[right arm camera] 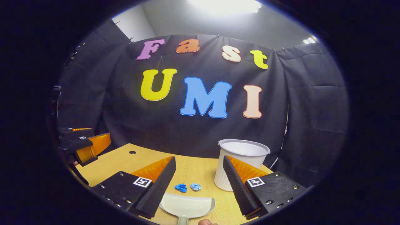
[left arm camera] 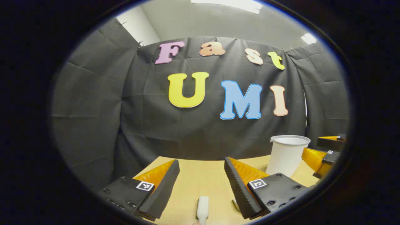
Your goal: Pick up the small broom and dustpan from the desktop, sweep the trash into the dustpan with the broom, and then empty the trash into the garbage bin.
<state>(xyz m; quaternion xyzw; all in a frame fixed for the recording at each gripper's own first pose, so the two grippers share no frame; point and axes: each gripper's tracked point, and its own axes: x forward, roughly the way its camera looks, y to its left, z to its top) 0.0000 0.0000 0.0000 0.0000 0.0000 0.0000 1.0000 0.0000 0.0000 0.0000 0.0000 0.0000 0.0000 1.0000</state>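
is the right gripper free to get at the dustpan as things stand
Probably yes. The right gripper is open, and the dustpan lies on the desktop just below the gap between its fingers, with nothing over it. The blue trash sits beyond it, the bin off to one side.

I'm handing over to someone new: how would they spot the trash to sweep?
Start at the white bin on the wooden desk. Left of its base lie two small crumpled scraps, just beyond the dustpan. They are the blue things on the desk: one darker, one paler.
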